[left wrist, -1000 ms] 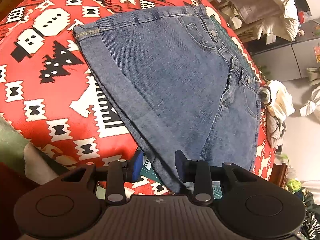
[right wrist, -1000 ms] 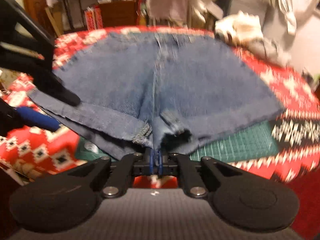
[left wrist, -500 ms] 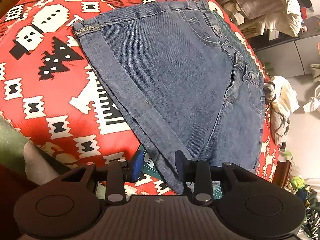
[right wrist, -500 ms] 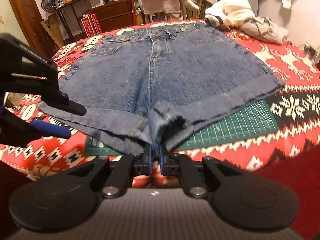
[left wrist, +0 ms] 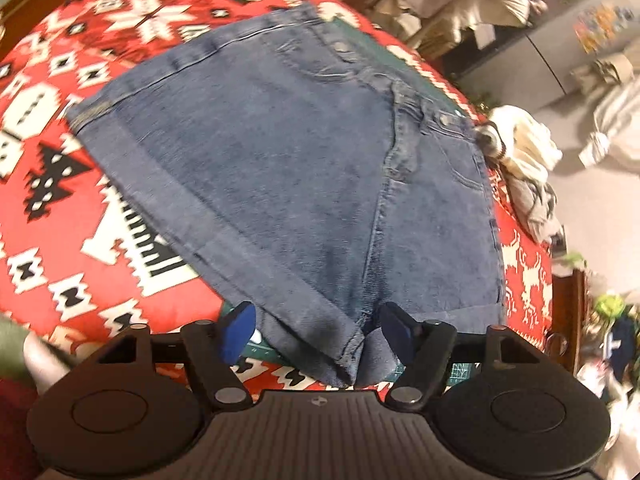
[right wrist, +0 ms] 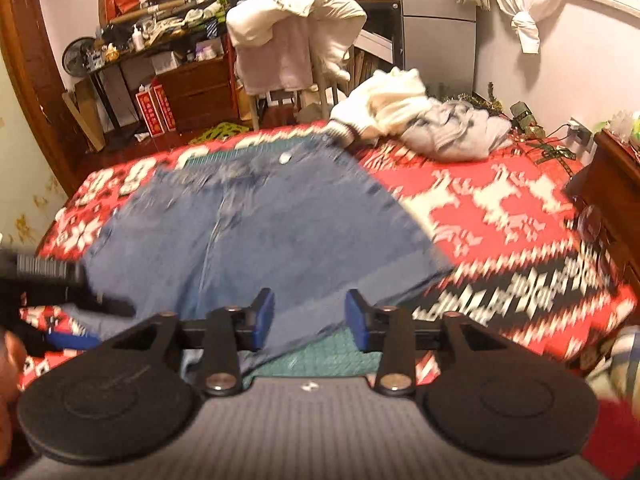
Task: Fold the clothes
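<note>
A pair of blue denim shorts (left wrist: 304, 184) lies flat on a red patterned cloth (left wrist: 80, 184), waistband at the far side. My left gripper (left wrist: 318, 330) is open, its blue pads on either side of the crotch and cuffed hem at the near edge, not clamped. In the right wrist view the shorts (right wrist: 256, 240) appear blurred, and my right gripper (right wrist: 310, 316) stands open above the right leg hem with nothing held. The left gripper (right wrist: 56, 292) shows at the left edge there.
A green cutting mat (right wrist: 320, 356) lies under the shorts. A heap of white and grey clothes (right wrist: 420, 124) sits at the far right of the cloth. A chair draped with white laundry (right wrist: 296, 40) and shelves stand behind. A wooden cabinet (right wrist: 616, 184) borders the right.
My right gripper has let go of the crotch of the shorts, opened and lifted back. My left gripper has opened wider and shifted right along the hem to the crotch.
</note>
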The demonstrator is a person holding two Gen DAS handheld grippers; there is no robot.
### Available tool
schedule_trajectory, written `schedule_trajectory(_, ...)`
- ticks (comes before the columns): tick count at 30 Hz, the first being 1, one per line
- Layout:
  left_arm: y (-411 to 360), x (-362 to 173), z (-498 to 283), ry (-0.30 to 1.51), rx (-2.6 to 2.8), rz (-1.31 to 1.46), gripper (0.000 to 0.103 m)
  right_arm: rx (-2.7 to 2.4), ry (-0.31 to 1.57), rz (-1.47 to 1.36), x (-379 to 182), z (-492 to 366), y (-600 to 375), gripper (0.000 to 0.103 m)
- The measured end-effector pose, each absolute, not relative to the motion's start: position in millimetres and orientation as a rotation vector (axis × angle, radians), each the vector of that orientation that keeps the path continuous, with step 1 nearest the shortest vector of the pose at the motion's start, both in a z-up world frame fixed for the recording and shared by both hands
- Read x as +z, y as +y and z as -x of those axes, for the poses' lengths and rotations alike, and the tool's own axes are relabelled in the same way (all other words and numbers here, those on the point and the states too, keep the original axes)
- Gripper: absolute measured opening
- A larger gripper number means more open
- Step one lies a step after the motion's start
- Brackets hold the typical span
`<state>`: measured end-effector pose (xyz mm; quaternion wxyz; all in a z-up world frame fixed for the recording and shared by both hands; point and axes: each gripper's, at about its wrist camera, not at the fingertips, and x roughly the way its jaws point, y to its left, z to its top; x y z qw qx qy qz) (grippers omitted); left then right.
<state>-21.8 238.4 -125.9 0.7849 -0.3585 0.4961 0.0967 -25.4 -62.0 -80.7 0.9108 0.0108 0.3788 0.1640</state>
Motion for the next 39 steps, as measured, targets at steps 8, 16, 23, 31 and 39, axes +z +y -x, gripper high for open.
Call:
schedule_trajectory(8,209.5,-125.1,9.0,1.04,0.138,0.649,0.074,0.285,0.72,-0.067,-52.3,-36.8,-104.4,0.103)
schedule_trajectory(16,202.4,-117.7,-8.8,0.975,0.113,0.583,0.072,0.407,0.689,-0.095,-52.9,-79.3,-130.3,0.103)
schedule_trajectory(23,211.2,-126.5,-33.7,0.99,0.013,0.637,0.064,0.42,0.763,0.15,-61.7,-110.3,-113.7,0.102)
schedule_trajectory(31,186.2,-147.8,-42.8,1.084,-0.03,0.481,0.003,0.442,0.985,0.159,-104.9,-146.2,-106.3,0.021)
schedule_trajectory(39,172.3,-158.8,-41.1,1.137,-0.014,0.378,0.002,0.393,1.127,0.232,-155.1,-167.4,-111.6,0.01)
